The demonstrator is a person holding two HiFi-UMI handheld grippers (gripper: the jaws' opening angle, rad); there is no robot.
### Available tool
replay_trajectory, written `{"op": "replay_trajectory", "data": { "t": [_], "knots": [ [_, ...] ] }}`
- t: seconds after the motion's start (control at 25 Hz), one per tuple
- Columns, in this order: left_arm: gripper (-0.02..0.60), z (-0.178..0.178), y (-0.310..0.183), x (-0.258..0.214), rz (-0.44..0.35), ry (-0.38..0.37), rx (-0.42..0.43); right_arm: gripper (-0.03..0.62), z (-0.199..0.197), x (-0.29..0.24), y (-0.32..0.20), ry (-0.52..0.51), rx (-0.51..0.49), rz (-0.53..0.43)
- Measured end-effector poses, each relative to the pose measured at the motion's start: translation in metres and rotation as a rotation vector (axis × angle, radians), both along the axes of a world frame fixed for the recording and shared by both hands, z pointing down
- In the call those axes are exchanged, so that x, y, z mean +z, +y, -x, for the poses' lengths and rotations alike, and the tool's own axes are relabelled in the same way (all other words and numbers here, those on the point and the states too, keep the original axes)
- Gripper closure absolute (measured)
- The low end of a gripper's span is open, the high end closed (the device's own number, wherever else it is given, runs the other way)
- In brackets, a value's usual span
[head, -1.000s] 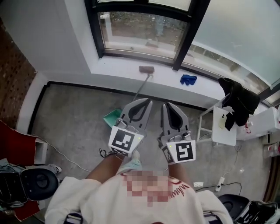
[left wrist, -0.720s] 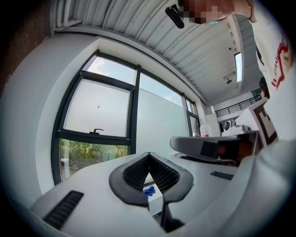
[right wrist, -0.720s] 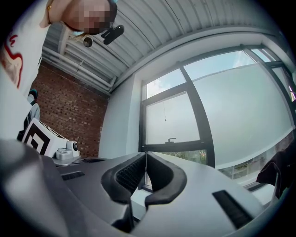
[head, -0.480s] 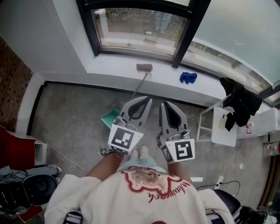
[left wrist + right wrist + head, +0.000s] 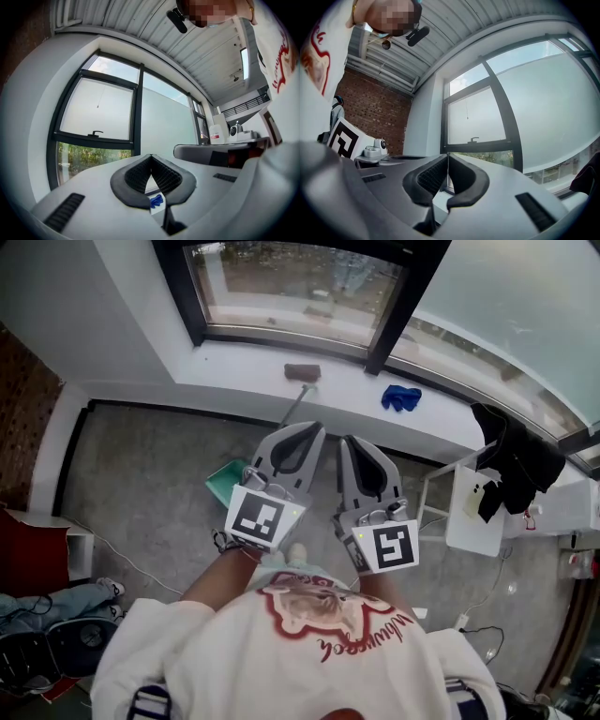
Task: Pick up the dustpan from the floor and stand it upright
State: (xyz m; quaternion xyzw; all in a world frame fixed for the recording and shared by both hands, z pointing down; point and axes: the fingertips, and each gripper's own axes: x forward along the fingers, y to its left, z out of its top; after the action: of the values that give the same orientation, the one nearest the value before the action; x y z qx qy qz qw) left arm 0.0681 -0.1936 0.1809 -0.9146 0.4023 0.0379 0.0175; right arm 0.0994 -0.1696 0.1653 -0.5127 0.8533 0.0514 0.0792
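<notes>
In the head view a teal dustpan (image 5: 223, 484) lies on the grey floor below the window. Its thin long handle (image 5: 294, 407) slants up to a brown grip (image 5: 302, 371) resting on the white sill. My left gripper (image 5: 313, 429) is held out level above the pan, partly covering it, with its jaws shut and nothing between them. Just to its right, my right gripper (image 5: 348, 442) is also shut and empty. In the left gripper view (image 5: 150, 156) and the right gripper view (image 5: 447, 156) the dark pads meet at the tips, facing the window. The dustpan shows in neither gripper view.
A blue glove (image 5: 401, 397) lies on the sill (image 5: 234, 371), also seen between the left jaws (image 5: 156, 200). A white stool (image 5: 469, 512) draped with black cloth (image 5: 514, 460) stands to the right. A cable (image 5: 141, 568) and shoes lie on the floor at left.
The person has stepped toward the window, so the sill and dustpan sit closer and lower in the head view. Both grippers moved forward together and stayed shut.
</notes>
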Motion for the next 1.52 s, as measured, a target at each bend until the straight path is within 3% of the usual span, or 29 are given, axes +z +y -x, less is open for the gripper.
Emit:
{"op": "replay_trajectory", "data": {
  "t": [0.2, 0.32, 0.44, 0.92, 1.52],
  "knots": [
    [0.561, 0.008, -0.027, 0.006, 0.004, 0.01, -0.043, 0.569, -0.005, 0.021, -0.034, 0.008, -0.003, 0.044],
    [0.561, 0.02, -0.058, 0.016, 0.019, 0.004, -0.078, 0.569, -0.006, 0.038, -0.066, 0.008, 0.015, 0.104],
    [0.561, 0.033, -0.093, 0.029, 0.035, 0.004, -0.09, 0.57, 0.003, 0.048, -0.096, 0.021, 0.011, 0.105],
    [0.561, 0.065, -0.236, 0.049, 0.051, 0.017, -0.023, 0.569, 0.047, 0.058, -0.237, 0.026, 0.063, 0.097],
    [0.561, 0.062, -0.31, 0.124, 0.14, -0.01, -0.092, 0.569, 0.044, 0.122, -0.316, 0.045, 0.029, 0.174]
  ]
}}
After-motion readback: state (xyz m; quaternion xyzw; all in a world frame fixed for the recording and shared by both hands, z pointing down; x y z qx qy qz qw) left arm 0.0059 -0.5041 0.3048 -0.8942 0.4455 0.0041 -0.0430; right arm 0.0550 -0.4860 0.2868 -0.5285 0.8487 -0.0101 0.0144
